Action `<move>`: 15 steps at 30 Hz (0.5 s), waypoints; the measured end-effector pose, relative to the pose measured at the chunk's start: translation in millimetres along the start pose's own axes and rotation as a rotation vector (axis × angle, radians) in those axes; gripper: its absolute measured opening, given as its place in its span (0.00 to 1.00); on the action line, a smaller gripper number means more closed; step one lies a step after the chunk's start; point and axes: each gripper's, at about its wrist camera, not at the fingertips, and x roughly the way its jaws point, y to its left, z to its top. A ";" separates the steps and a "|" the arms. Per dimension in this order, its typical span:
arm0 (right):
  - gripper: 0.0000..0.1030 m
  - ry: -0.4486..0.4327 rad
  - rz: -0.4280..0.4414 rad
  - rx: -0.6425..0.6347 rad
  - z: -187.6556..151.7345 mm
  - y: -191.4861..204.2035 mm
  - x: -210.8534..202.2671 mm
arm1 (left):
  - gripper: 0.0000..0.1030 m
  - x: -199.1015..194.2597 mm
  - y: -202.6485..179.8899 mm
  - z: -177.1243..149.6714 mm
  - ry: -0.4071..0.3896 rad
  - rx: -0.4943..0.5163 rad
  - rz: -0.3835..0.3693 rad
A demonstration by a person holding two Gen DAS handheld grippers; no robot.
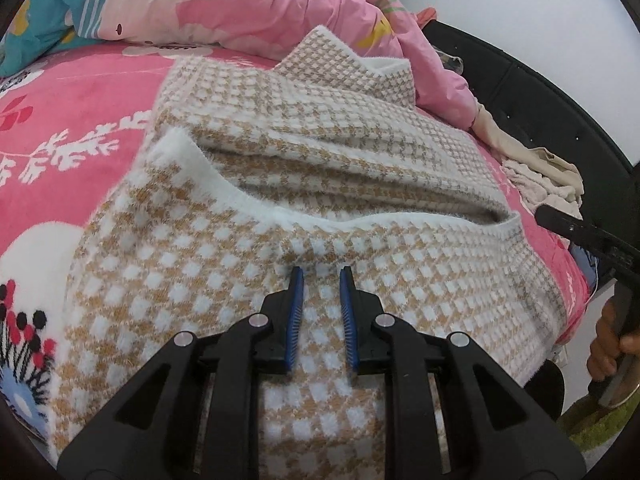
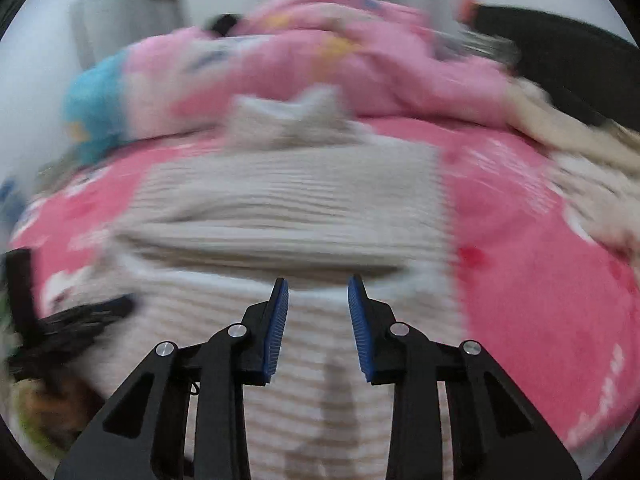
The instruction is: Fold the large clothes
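Observation:
A tan and white houndstooth knit garment [image 1: 304,168] lies folded over on the pink bed sheet [image 1: 80,96]. Its near layer with a white fuzzy edge lies over the far layer. My left gripper [image 1: 322,276] is open and empty, just above the near layer. In the right wrist view, which is blurred by motion, the same garment [image 2: 292,208] lies ahead and my right gripper [image 2: 318,284] is open and empty above its near part. The right gripper's black body [image 1: 592,240] shows at the right edge of the left wrist view, held by a hand.
A pink and teal floral quilt [image 1: 248,4] is bunched at the far side of the bed. Beige clothes [image 1: 540,176] lie at the right by a black headboard [image 1: 520,76]. A green rug [image 1: 600,420] lies on the floor at the lower right.

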 end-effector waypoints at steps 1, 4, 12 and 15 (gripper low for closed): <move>0.29 0.032 0.017 -0.013 -0.2 7.4 14.1 | 0.17 -0.2 0.6 0.5 0.001 0.002 -0.002; 0.31 0.178 0.013 -0.022 -17.9 11.3 79.5 | 0.17 0.2 1.8 0.5 0.001 -0.003 -0.007; 0.33 0.092 0.077 0.014 -14.6 26.2 4.9 | 0.16 -1.0 4.6 3.0 0.015 -0.031 -0.011; 0.33 0.069 0.106 -0.009 -25.7 28.3 -22.4 | 0.16 -10.3 -0.1 2.5 0.007 -0.021 0.003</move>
